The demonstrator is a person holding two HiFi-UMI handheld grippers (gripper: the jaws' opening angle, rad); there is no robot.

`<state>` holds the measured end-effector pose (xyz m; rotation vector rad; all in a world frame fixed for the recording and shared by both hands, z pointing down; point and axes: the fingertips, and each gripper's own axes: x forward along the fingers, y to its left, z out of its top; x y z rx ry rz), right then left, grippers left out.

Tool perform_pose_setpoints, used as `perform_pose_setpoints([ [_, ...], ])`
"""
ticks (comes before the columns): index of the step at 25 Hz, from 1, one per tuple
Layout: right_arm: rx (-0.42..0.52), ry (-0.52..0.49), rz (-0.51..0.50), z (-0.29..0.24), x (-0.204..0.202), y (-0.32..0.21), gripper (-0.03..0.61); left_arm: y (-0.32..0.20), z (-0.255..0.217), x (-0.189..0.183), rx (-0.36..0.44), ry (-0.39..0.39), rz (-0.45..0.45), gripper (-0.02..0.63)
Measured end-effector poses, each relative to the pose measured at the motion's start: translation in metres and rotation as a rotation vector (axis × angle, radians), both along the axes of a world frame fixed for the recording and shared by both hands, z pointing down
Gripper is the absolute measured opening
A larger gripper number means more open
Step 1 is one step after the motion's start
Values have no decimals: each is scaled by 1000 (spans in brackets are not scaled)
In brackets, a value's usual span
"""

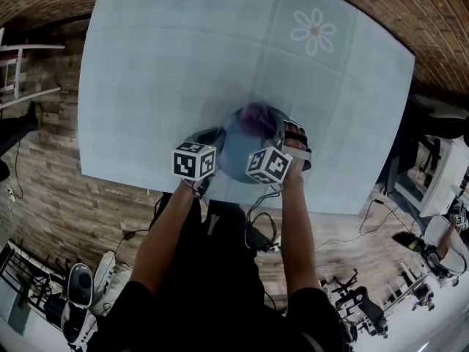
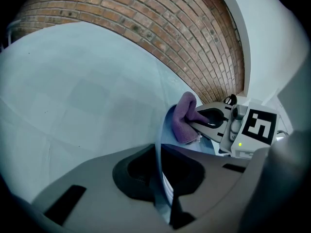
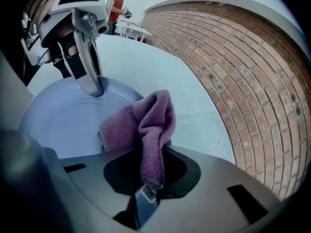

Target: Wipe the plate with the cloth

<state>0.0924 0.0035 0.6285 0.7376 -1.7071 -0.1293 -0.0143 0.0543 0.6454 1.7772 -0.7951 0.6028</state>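
The left gripper (image 2: pixel 163 191) pinches the near rim of a pale blue plate (image 2: pixel 166 137), which its own view shows edge-on, the rim running straight away from the jaws. The right gripper (image 3: pixel 146 191) is clamped on a fuzzy purple cloth (image 3: pixel 141 125). The cloth's folded length runs out from the jaws and flops onto the plate's face, which shows broadly in the right gripper view. Beyond the plate, the head view shows a light blue tablecloth (image 1: pixel 183 64) with a daisy print (image 1: pixel 314 30).

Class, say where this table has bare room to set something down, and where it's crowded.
Bare: the pale blue tablecloth left of and beyond the round blue plate, up to the white flower print. Crowded: the near edge, where the left gripper grips the plate and the right gripper holds the purple cloth.
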Motion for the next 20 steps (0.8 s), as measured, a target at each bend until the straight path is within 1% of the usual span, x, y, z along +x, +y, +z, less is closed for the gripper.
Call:
perform_pose_setpoints([
  [6, 1, 17, 72, 0, 25, 8, 71, 1, -1, 1, 6, -5, -1, 51],
  [20, -29, 42, 164, 1, 54, 40, 71, 0, 0, 0, 6, -2, -1, 51],
])
